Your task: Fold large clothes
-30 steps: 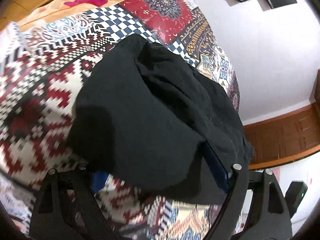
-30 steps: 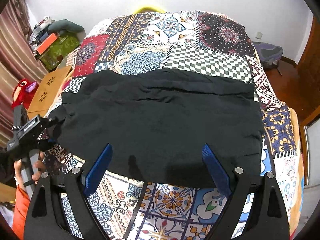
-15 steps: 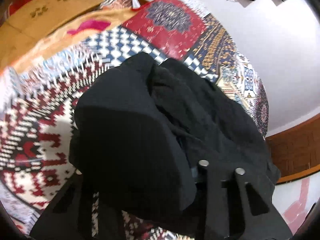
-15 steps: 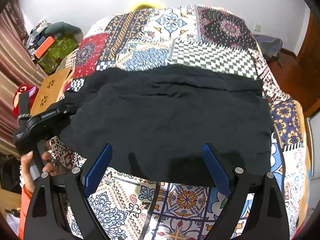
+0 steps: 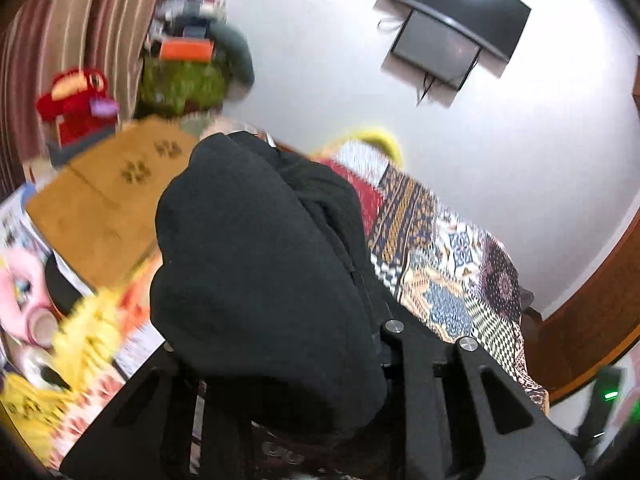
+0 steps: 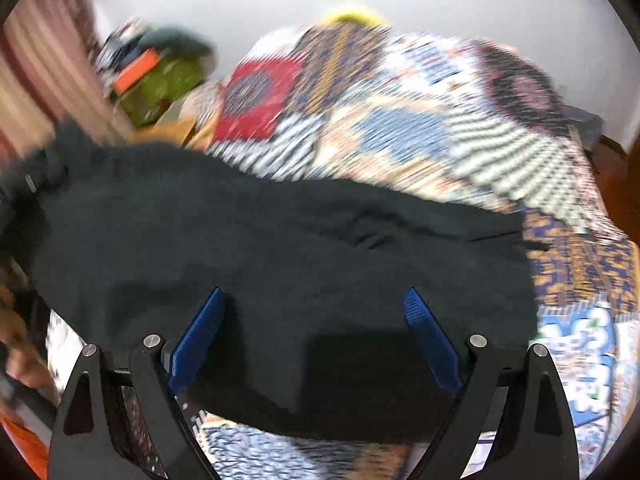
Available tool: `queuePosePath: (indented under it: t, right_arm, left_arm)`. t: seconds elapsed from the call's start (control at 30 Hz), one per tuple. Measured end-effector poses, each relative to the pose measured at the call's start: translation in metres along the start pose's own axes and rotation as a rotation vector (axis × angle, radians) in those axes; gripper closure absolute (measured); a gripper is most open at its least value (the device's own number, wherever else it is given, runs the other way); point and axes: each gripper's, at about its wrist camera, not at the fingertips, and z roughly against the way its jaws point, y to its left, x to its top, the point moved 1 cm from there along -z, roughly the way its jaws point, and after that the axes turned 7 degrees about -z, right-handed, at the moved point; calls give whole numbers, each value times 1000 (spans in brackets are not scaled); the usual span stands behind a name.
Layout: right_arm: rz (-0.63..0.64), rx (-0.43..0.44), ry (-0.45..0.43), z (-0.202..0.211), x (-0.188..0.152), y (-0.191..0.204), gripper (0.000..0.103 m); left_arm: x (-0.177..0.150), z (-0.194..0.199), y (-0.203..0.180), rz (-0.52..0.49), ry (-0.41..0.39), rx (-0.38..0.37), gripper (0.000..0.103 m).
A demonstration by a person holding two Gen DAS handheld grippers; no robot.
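Observation:
A large black garment (image 6: 280, 264) lies spread across the patchwork bedspread (image 6: 420, 128). In the left wrist view its left end (image 5: 256, 280) is bunched and lifted, draped over my left gripper (image 5: 304, 364), whose jaws are closed on the cloth; the fingertips are hidden under the fabric. My right gripper (image 6: 316, 336) is open, its blue pads (image 6: 196, 336) wide apart just above the garment's near edge, holding nothing. The right view is motion-blurred.
A brown cardboard box (image 5: 108, 200), a red plush toy (image 5: 76, 100) and a green bag (image 5: 180, 80) stand at the bed's left. Striped curtains (image 5: 60, 40) hang behind. A wall TV (image 5: 456, 28) and a wooden door (image 5: 592, 320) are at the right.
My left gripper closed on the garment's left end and lifted it, tilting upward towards the wall. My right gripper stayed open and swung over the near edge.

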Motion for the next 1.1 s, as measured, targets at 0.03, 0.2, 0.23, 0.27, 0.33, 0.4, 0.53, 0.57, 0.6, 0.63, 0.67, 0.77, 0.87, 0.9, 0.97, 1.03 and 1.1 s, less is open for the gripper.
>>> queuePosePath:
  t: [0.03,0.2,0.23,0.27,0.33,0.4,0.53,0.57,0.6,0.63,0.67,0.77,0.87,0.9,0.97,1.03,1.1]
  right_arm:
    - [11,4,11,-6,-2,3,10]
    - [113,-42,67,-40,-13,23,5]
    - [118,-39,72,-39,-13,21,5]
    - [119,-14,83,-36,-11,18,5]
    - [95,47,99,-24,-9,7,7]
    - [23,103,89,-2,-8,-13,8]
    - [-73,53,-8,48,-17,-63,7]
    - [-89,26,-29,59,-20,-78,7]
    - [-105,0,-46,69,-24,-91,7]
    - [-123,-31,-63,78,-28,-106,7]
    - [-139,-54,-77,86,-31,-117,7]
    - [-233,-95,-101,107,-44,-159,7]
    - [-326,-109,-117,122,-54,-190,7]
    - [-350,-116,-124,127,-58,-200,7]
    - [-378,-121,-133,134,-64,-207,7]
    - [-394,-123,-141,141,-69,-212,8]
    - [-397,-124,-148,147,-72,-213,8]
  left_arm:
    - [3,7,-1,-23,-15,-3,76]
    - [-1,12,-27,-131,-8,-53,76]
    - [-4,11,-36,-155,-6,-55,76]
    - [-7,11,-48,-196,-12,-49,76]
    - [-10,14,-66,-249,-27,-54,76]
    - [-9,20,-86,-297,-39,-80,76]
    - [-18,26,-125,-404,-41,-105,76]
    - [-21,26,-136,-430,-36,-112,76]
    - [-26,26,-148,-458,-31,-124,76]
    - [-31,26,-157,-480,-25,-134,76]
    - [-38,25,-168,-506,-17,-147,76]
    - [-64,16,-206,-592,42,-204,75]
    - [-93,-3,-235,-651,164,-298,74]
    - [-103,-10,-240,-664,209,-324,73]
    - [-126,-28,-251,-697,313,-362,70]
    - [-150,-47,-253,-723,422,-365,66]
    - [-164,-56,-254,-749,477,-375,58]
